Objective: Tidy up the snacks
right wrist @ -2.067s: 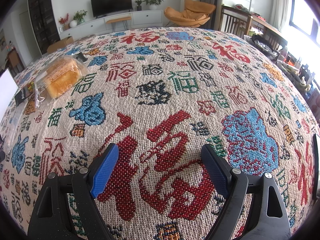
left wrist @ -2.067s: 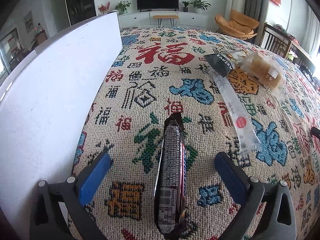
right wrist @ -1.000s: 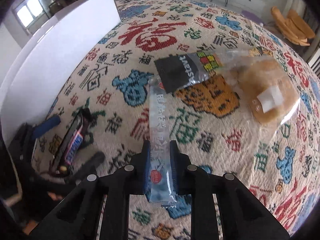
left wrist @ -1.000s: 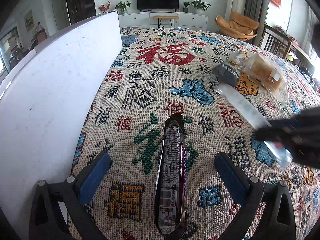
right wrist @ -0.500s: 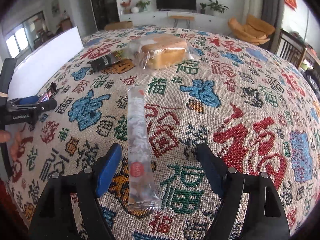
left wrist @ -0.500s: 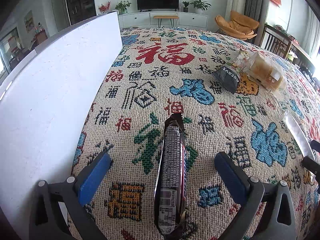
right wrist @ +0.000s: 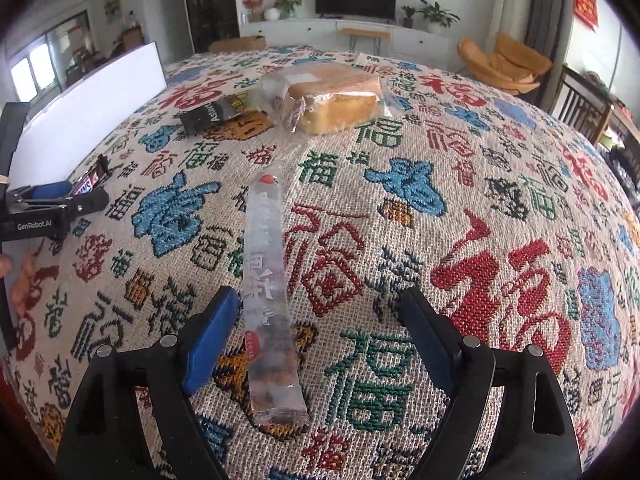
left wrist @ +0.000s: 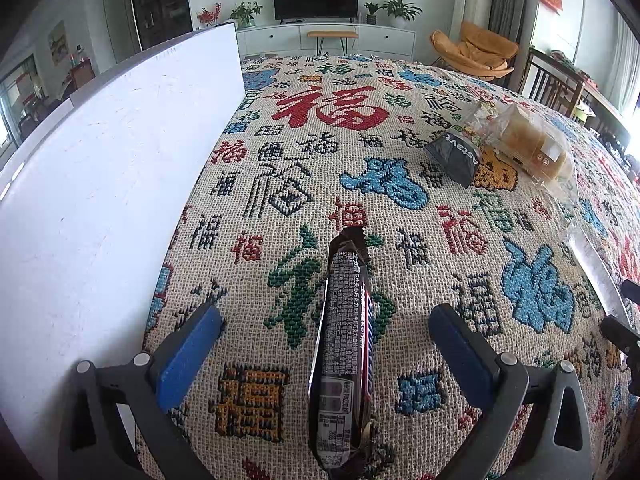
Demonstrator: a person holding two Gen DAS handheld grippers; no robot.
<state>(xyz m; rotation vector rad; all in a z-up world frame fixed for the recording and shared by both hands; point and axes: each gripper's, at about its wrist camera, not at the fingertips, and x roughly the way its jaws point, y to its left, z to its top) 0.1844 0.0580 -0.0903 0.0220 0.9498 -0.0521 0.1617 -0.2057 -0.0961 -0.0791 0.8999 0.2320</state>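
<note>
Right wrist view: woven, character-patterned worktop (right wrist: 500, 208) — a wrapped loaf (right wrist: 336, 100), then a long clear snack stick (right wrist: 270, 292) lying flat, released and shifted from beside the loaf. Right gripper (right wrist: 320, 332) angled down, jaws opening around it; left gripper (left wrist: 326, 344) wide around a dark bar (left wrist: 346, 344).

the counter (left wrist: 280, 208) is covered by a beige woven cloth patterned with chinese characters in red, blue, green, black and orange. a plain white board (left wrist: 100, 184) is seen at its left. the chocolate bar (left wrist: 346, 344) is wrapped in dark brown with white print. the long stick packet (right wrist: 268, 280) is clear with a red dot. the small pouch (left wrist: 454, 156) is black with white lettering; the bagged bread (right wrist: 336, 100) is golden. blue pads are carried on both black grippers: left gripper (left wrist: 326, 350), right gripper (right wrist: 320, 334).
</note>
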